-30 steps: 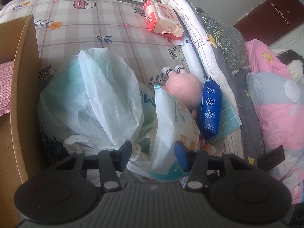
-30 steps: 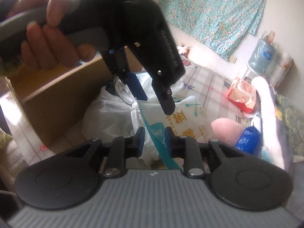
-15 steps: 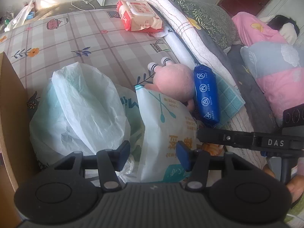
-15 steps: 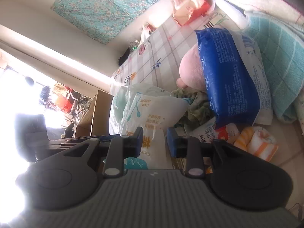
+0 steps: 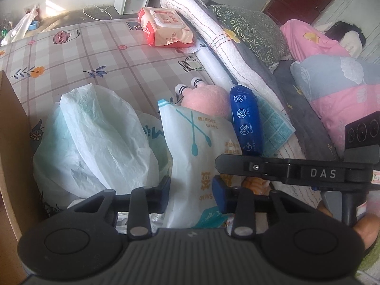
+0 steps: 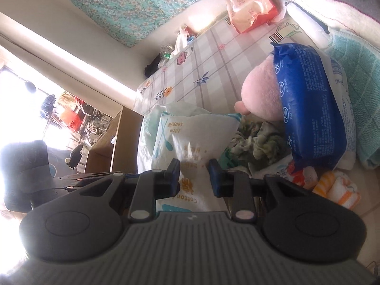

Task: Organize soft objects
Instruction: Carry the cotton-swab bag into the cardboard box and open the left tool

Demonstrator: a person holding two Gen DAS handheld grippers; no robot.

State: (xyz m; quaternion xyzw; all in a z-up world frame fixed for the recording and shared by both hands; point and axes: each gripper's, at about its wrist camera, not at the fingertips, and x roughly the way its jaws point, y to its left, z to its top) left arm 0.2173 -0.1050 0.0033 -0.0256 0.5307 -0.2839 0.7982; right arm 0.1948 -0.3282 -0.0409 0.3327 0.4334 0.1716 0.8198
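left fingers [image 5: 192,185] narrowed | gripping white cotton-swab bag [image 5: 197,147] | right fingers [image 6: 193,174] parted

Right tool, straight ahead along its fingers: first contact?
Likely the white cotton swab bag: it already sits between the right tool's fingers, which are not visibly pressing on it. Depth unclear.

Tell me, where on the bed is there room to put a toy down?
The checked sheet is bare between the red wipes pack and the white plastic bag. It is crowded nearer: cotton swab bag, pink plush and blue pack touch.
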